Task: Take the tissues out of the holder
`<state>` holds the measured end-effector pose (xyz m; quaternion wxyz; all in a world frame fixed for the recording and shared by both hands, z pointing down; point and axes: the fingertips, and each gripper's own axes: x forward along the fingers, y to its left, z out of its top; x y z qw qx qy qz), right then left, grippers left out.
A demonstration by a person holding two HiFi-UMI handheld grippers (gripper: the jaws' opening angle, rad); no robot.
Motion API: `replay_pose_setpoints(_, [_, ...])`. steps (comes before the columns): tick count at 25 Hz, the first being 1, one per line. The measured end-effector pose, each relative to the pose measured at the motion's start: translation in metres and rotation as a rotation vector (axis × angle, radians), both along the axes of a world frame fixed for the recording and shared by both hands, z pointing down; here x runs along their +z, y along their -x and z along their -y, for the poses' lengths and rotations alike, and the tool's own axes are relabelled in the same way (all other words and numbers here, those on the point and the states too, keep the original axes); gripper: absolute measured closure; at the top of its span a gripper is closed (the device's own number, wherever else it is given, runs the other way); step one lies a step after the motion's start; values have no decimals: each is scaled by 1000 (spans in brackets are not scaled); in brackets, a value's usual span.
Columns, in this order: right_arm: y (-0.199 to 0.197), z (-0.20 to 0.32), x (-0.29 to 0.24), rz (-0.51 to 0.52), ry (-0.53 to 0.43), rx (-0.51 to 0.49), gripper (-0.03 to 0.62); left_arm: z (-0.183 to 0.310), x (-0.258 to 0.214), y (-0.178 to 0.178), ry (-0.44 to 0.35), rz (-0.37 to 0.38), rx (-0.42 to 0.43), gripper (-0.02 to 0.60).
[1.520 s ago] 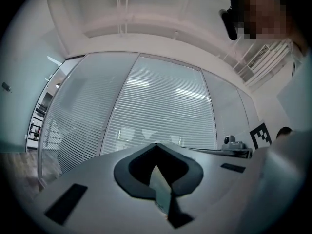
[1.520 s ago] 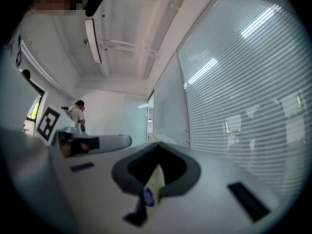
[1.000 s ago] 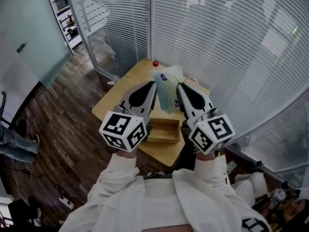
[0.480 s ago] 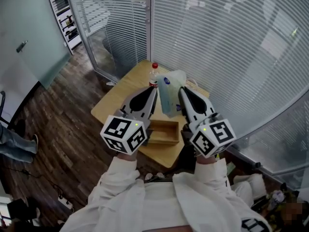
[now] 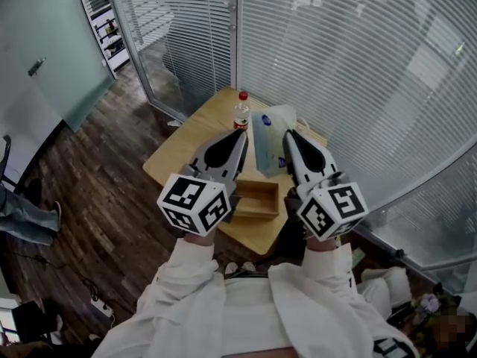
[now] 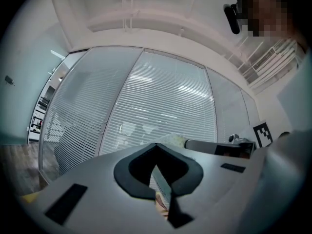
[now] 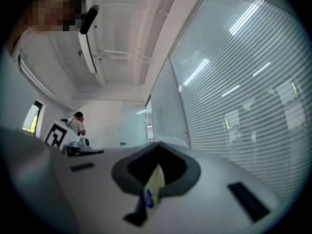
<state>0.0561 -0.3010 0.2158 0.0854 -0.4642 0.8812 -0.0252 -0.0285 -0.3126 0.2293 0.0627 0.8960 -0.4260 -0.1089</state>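
Fingers [image 6: 92,179] of the left gripper [image 5: 238,136] are closed down on a thin edge of the tissue pack [image 5: 270,142], which in the left gripper view shows as a narrow pale sliver [image 6: 161,182] wedged in the notch where the two dark pads meet. Fingers [image 7: 219,179] of the right gripper [image 5: 288,136] are pinched shut in the same way on the opposite edge, where the pack [image 7: 153,182] shows as a cream strip with a blue mark caught between the pads. From the head view the pack stretches flat between the two sets of fingertips, pale green and translucent, with a blue label at its far end and another by the right fingers. The wooden holder [image 5: 257,198] lies on the worktop [image 5: 182,151] below and nearer the person than the fingertips, between the two gripper bodies and apart from the pack. A clear bottle [image 5: 241,111] with a red cap stands upright just beyond the left fingertips, on the far side of the worktop. Both gripper views are tipped upward, past the fingers toward white slatted blinds [image 7: 243,82] and the ceiling. White sleeves [image 5: 186,289] run back from the marker cubes.
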Motion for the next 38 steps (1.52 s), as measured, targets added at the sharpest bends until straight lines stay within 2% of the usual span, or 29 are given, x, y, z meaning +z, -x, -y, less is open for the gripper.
replay_pose_setpoints(27, [-6,-10,4,31,2,2,582,-12,4,-3,10,10,1,572])
replay_pose_setpoints(38, [-5,-12,3,40,3,-6,582,-19,10,-12,18,26,41,572])
